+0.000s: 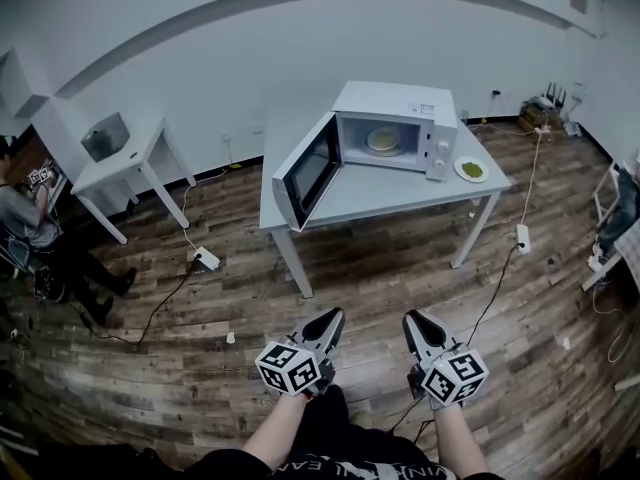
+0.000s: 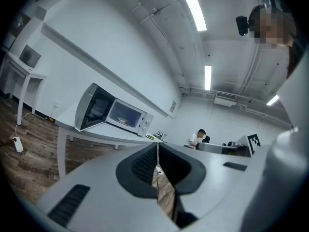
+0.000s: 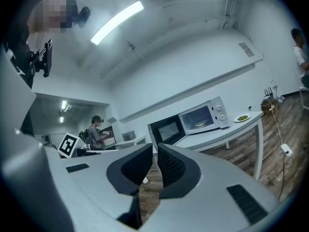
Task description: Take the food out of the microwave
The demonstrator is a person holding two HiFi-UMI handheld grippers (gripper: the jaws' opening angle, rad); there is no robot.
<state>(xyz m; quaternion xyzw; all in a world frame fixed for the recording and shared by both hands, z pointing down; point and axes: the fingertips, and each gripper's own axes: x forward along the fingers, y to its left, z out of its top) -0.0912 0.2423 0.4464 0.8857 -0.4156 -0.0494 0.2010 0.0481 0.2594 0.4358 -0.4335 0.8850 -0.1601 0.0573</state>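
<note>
Your left gripper [image 1: 333, 316] and right gripper [image 1: 412, 320] are closed, empty, level. Microwave [image 1: 395, 118] stands well ahead, its door [image 1: 305, 173] open, so the plate [image 1: 383, 140] inside is reachable.

An office-like test room is indicated by bare white walls [image 1: 250, 58], a wood-plank floor [image 1: 200, 368] crossed by cables [image 1: 165, 303], a microwave [image 1: 395, 103] on a plain desk [image 1: 400, 193], ceiling strip lights [image 2: 193, 6] and a seated person [image 2: 197, 138].

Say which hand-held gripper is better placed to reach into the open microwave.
Probably the right hand-held gripper. It and the left hand-held gripper are shut, empty and far from the white boxy microwave, whose open door juts out on the left, leaving the right approach clearer.
</note>
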